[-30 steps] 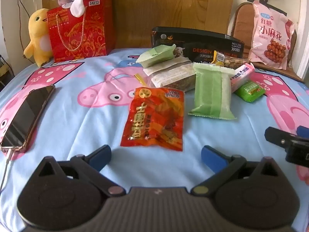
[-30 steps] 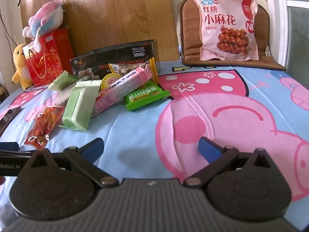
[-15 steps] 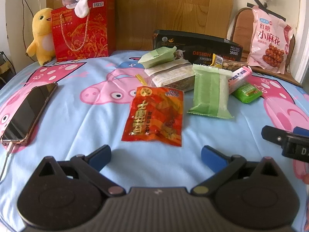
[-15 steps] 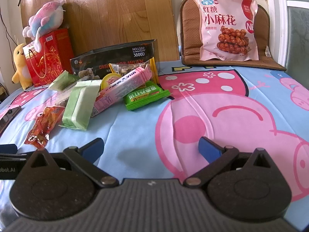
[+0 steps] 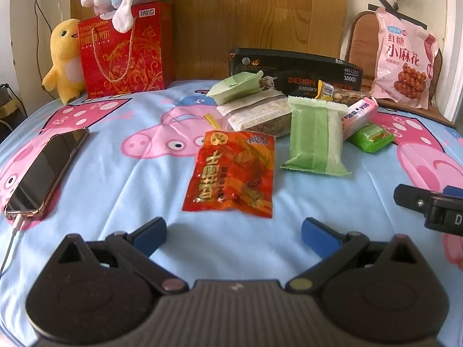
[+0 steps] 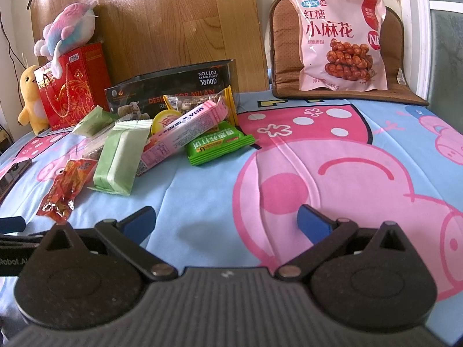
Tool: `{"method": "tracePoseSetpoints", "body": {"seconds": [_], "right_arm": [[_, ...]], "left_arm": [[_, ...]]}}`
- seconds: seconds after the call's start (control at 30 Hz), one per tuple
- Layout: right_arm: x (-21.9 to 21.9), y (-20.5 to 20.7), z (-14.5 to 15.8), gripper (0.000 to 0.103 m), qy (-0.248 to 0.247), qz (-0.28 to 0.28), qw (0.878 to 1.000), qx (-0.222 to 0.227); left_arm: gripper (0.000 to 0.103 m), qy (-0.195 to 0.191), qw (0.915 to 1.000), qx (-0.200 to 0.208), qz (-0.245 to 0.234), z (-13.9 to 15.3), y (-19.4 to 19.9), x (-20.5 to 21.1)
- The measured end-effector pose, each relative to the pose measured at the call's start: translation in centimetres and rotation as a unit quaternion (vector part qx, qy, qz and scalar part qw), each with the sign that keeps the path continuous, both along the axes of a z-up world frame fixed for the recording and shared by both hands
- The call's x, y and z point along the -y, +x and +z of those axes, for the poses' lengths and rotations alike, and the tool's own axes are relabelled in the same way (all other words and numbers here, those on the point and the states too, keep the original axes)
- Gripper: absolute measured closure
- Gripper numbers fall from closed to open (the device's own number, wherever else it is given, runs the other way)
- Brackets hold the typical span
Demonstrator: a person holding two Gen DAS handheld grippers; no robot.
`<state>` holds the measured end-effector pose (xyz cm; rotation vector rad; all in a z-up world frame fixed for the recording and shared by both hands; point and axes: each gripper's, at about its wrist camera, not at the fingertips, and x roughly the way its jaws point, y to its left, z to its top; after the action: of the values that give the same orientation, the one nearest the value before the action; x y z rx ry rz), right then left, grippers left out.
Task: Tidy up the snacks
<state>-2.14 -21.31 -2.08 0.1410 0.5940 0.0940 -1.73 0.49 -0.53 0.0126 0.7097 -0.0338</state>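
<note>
Two grippers low over the bedsheet (image 5: 121,190), both spread wide and holding nothing.

Left gripper (image 5: 233,231) sits just short of the red snack packet (image 5: 231,173), lying flat; beyond it the pale green pack (image 5: 314,138), pink box (image 6: 185,131) and bright green packet (image 6: 217,144) crowd before the black box (image 5: 295,68). Right gripper (image 6: 225,221) faces bare sheet.

Two low, near wrist views over the bedsheet (image 5: 115,179), sharing the snack pile (image 6: 173,133).
</note>
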Motion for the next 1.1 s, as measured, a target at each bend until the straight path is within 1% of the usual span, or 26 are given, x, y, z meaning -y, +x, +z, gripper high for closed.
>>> {"method": "tracePoseSetpoints", "body": {"seconds": [0.2, 1.1], "right_arm": [[-0.02, 0.01, -0.03, 0.0, 0.0, 0.0, 1.0, 0.0], [-0.1, 0.08, -0.02, 0.0, -0.005, 0.0, 1.0, -0.001]], "left_arm": [[0.0, 0.001, 1.0, 0.005, -0.002, -0.09, -0.13, -0.03], [0.0, -0.005, 1.0, 0.007, -0.001, -0.02, 0.21, -0.1]]}}
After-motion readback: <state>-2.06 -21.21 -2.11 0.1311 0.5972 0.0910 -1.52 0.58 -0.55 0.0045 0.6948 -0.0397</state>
